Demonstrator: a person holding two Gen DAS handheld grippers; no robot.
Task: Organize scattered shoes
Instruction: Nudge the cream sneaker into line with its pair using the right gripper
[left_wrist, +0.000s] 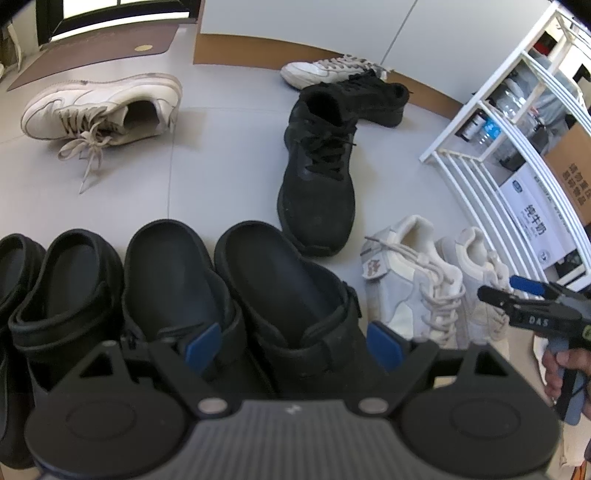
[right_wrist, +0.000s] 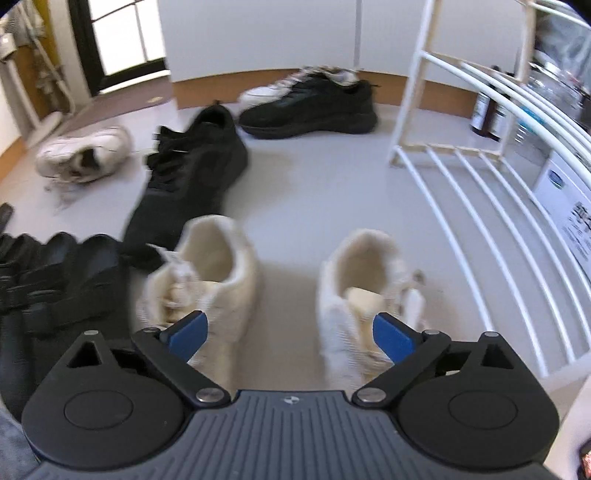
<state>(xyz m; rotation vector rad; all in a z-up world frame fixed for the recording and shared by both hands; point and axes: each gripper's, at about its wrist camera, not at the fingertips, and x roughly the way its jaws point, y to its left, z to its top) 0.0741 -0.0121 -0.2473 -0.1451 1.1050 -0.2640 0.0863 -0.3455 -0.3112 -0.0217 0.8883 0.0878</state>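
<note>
Several black clogs (left_wrist: 173, 284) stand in a row on the floor, and my left gripper (left_wrist: 293, 347) hovers open just above the rightmost clog (left_wrist: 284, 291), holding nothing. A pair of cream sneakers (right_wrist: 210, 273) (right_wrist: 358, 295) stands side by side, heels away from me. My right gripper (right_wrist: 291, 336) is open over the gap between them, touching neither. One black sneaker (left_wrist: 317, 177) points toward the clogs; a second black sneaker (left_wrist: 369, 99) lies farther back. A white sneaker (left_wrist: 103, 107) lies on its side at the left, and another white sneaker (left_wrist: 325, 68) sits by the wall.
A white slatted shoe rack (right_wrist: 480, 206) fills the right side, with bottles and cardboard boxes (left_wrist: 535, 221) behind it. A brown doormat (left_wrist: 92, 51) lies at the back left by a door. The right gripper (left_wrist: 502, 288) and the hand (left_wrist: 561, 369) holding it show beside the cream sneakers.
</note>
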